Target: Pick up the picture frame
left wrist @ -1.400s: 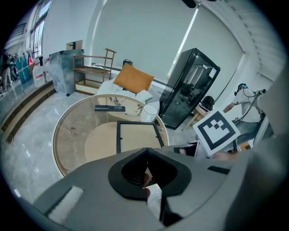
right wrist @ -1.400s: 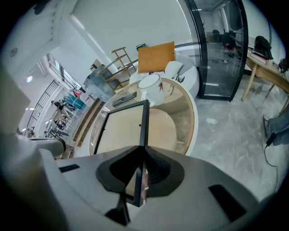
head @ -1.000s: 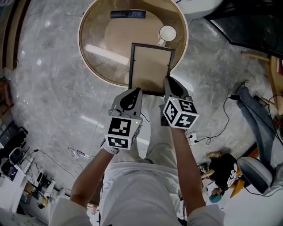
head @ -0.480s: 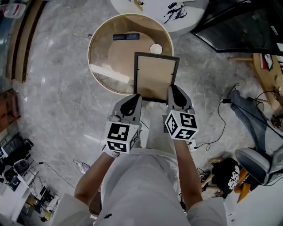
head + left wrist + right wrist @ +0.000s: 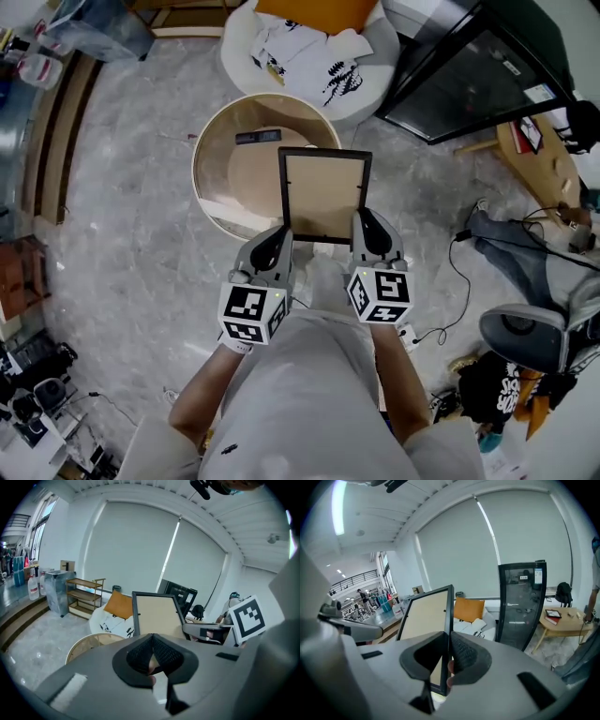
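The picture frame [image 5: 323,195], black-edged with a beige back, is held up above the round wooden table [image 5: 208,192], clear of its top. My left gripper [image 5: 281,236] is shut at the frame's lower left corner and my right gripper [image 5: 362,225] at its lower right. In the right gripper view the frame's [image 5: 426,620] dark right edge runs down between the jaws of the right gripper [image 5: 447,653]. In the left gripper view the frame [image 5: 157,616] rises just past the left gripper [image 5: 151,651], whose jaws are pressed together.
A dark remote [image 5: 257,137] lies on the table. Behind it is a white armchair [image 5: 281,47] with an orange cushion. A black glass cabinet [image 5: 469,75] and a wooden side table [image 5: 539,141] stand to the right. Cables and clutter cover the floor around me.
The frame has risen off the table with both grippers still on it. The head camera has moved up and back, so the table looks smaller and lies farther below.
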{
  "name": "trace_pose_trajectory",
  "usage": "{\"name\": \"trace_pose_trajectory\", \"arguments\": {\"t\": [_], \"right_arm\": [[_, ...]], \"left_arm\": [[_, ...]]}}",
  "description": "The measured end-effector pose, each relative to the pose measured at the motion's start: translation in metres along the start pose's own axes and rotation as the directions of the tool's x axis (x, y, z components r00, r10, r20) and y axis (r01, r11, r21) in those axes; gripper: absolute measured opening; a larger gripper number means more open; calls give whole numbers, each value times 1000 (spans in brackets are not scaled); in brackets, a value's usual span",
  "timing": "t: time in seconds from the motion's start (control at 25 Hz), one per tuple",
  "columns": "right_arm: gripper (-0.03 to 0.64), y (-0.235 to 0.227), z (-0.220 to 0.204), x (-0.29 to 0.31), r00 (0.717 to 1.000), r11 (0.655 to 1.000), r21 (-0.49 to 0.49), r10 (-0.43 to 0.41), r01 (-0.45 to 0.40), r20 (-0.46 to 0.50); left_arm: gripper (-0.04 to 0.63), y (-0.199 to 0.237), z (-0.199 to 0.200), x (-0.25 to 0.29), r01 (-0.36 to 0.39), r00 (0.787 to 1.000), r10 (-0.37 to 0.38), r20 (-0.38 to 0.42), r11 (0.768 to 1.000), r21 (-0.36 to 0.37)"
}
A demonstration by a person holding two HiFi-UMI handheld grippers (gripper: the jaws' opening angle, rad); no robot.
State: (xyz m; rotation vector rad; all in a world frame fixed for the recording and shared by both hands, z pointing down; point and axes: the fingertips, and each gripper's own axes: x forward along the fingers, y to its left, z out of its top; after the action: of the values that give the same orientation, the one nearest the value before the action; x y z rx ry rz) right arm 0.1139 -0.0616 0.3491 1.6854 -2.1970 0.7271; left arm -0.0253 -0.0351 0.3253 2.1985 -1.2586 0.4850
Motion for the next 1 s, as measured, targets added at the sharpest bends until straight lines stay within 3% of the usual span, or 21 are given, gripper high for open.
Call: {"name": "trace_pose_trajectory", "arguments": {"t": [0.44,1.0], "right_arm": [[38,10,52,-39,992,999,-31,-13,17,125],[39,37,77,-58,980,998,-69,11,3,197]], "left_arm": [[5,-15,54,-29,8,993,-14,118,999,48],[5,0,72,-60,-32,982,21,190,998,59]]}}
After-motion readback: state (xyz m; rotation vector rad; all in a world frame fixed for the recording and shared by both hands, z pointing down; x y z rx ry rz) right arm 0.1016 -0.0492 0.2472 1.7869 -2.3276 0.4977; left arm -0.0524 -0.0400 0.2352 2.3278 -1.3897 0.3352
